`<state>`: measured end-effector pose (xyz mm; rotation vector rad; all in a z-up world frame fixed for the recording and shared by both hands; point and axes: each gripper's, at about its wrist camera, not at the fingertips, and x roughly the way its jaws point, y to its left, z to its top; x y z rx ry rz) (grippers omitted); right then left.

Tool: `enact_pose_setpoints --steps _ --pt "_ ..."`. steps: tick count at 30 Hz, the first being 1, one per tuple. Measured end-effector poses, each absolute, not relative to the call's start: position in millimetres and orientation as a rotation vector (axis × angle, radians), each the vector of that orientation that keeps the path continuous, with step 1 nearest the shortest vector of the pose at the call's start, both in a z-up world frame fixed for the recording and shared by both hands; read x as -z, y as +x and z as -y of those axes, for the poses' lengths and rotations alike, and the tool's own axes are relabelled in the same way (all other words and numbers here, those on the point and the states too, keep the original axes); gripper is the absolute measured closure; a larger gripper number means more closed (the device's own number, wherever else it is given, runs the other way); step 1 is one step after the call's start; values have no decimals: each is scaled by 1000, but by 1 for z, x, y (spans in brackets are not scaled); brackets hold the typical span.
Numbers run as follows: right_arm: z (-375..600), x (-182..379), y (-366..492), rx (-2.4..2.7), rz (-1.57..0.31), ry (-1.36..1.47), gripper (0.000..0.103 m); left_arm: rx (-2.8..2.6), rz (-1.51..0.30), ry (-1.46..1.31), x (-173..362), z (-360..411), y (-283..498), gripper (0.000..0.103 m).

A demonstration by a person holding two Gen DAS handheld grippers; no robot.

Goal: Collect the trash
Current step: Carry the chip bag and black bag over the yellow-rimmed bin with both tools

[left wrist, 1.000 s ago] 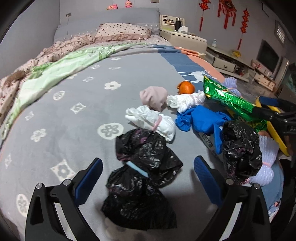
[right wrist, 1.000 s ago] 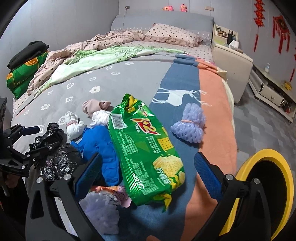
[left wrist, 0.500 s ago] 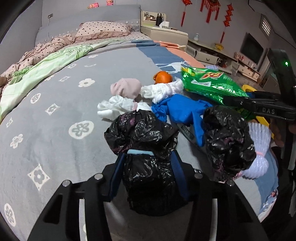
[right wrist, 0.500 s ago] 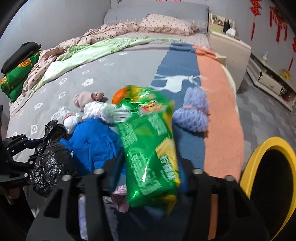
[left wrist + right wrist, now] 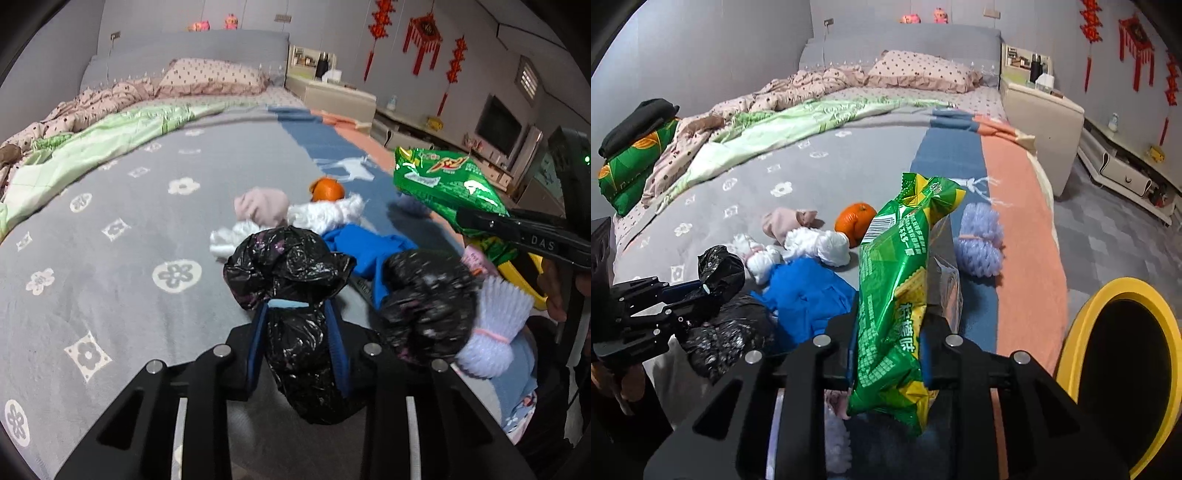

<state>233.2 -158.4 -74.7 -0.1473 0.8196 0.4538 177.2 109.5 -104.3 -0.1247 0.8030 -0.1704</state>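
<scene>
The yellow bin (image 5: 1071,354) (black inside) runs off frame.

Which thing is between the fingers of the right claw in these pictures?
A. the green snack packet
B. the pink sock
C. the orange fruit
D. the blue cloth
A: in the right wrist view the green snack packet stands between the two fingers of the right claw, whose jaws are closing on it, while the orange fruit, blue cloth and pink sock lie on the bed.
</scene>
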Motion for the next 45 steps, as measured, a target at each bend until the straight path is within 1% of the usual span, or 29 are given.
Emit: enact_pose_setpoints --steps 10,16,23,33,45 --pt "178 35 200 -461 -743 -111 79 115 -713 -182 80 -121 159 74" --pt "207 4 176 -473 -694 -74 79 98 -639 -160 54 -107 145 74" --pt "254 -34 156 -453 -645 -20 79 164 -585 -128 17 -64 143 74" --pt "327 -66 148 -339 -606 41 79 297 -540 -56 -30 20 169 74" --pt "421 -90 164 -197 -605 134 79 394 -552 -7 -51 104 218 74"
